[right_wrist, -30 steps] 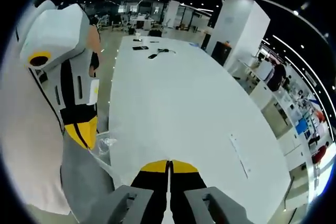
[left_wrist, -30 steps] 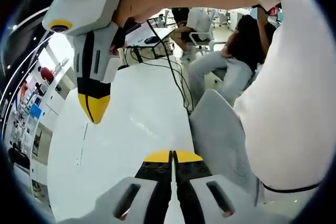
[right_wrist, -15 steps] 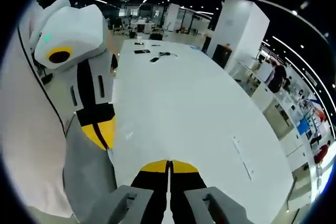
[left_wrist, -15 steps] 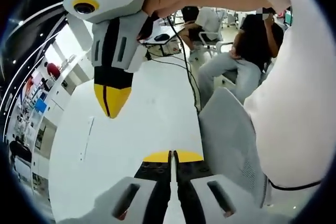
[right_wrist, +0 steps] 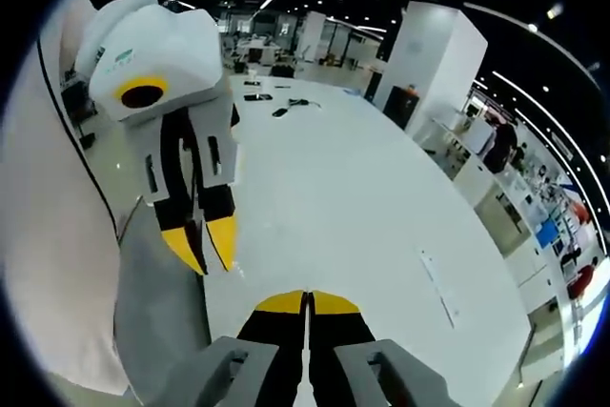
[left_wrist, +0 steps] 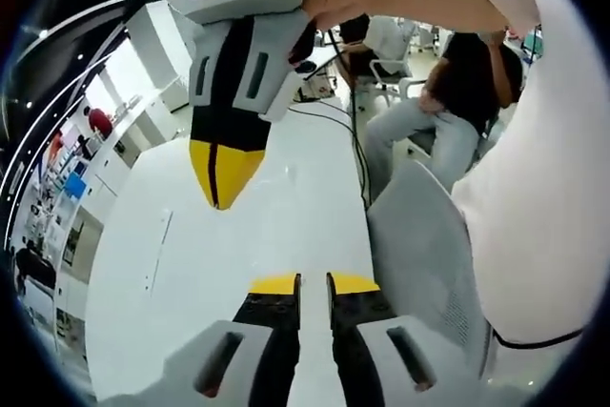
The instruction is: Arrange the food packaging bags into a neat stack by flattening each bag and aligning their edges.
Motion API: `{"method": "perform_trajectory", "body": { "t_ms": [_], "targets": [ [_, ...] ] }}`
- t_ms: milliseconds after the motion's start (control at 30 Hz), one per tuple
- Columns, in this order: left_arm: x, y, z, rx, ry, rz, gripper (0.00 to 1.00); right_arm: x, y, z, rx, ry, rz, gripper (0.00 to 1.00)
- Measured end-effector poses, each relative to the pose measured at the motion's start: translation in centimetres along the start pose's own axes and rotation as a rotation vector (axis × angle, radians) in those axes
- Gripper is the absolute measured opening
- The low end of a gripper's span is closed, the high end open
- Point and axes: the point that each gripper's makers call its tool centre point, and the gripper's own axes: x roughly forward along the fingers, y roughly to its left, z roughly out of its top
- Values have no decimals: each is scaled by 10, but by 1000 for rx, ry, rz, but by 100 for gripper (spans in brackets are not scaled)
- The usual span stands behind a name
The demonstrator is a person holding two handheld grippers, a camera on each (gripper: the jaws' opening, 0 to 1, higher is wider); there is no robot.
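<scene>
My left gripper (left_wrist: 313, 285) is open, its yellow-tipped jaws a small gap apart over the white table (left_wrist: 191, 274), with nothing between them. The right gripper view catches it from the side at left, left gripper (right_wrist: 212, 262), tips parted and pointing down at the table (right_wrist: 343, 188). My right gripper (right_wrist: 307, 300) is shut and empty above the table's near edge. From the left gripper view it hangs at the upper left, right gripper (left_wrist: 221, 199), held by a hand, tip pointing down.
A grey chair back (left_wrist: 419, 254) stands beside the table edge, seen too as the grey chair (right_wrist: 157, 312). Black cables (left_wrist: 338, 131) trail along the table. Small dark items (right_wrist: 276, 102) lie at its far end. People sit beyond (left_wrist: 448, 111).
My left gripper's jaws have parted from shut to a small gap. Each gripper appears larger and closer to the middle in the other's view.
</scene>
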Motion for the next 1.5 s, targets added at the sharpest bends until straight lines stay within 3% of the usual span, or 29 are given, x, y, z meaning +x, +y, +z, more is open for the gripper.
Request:
{"method": "perform_trajectory", "body": {
  "t_ms": [433, 800, 967, 1200, 1500],
  "targets": [
    [-9, 7, 5, -21, -44, 38, 15, -7, -3, 5, -1, -19, -7, 0],
    [-30, 18, 7, -62, -95, 102, 17, -7, -22, 13, -17, -23, -12, 0],
    [-42, 29, 9, -154, -168, 148, 17, -8, -31, 12, -19, -23, -21, 0],
    [-51, 41, -6, -214, -182, 187, 19, -5, -43, 13, -30, -25, -23, 0],
    [-57, 42, -16, -271, -194, 221, 21, 1, -66, 18, -61, -41, -38, 0]
  ]
}}
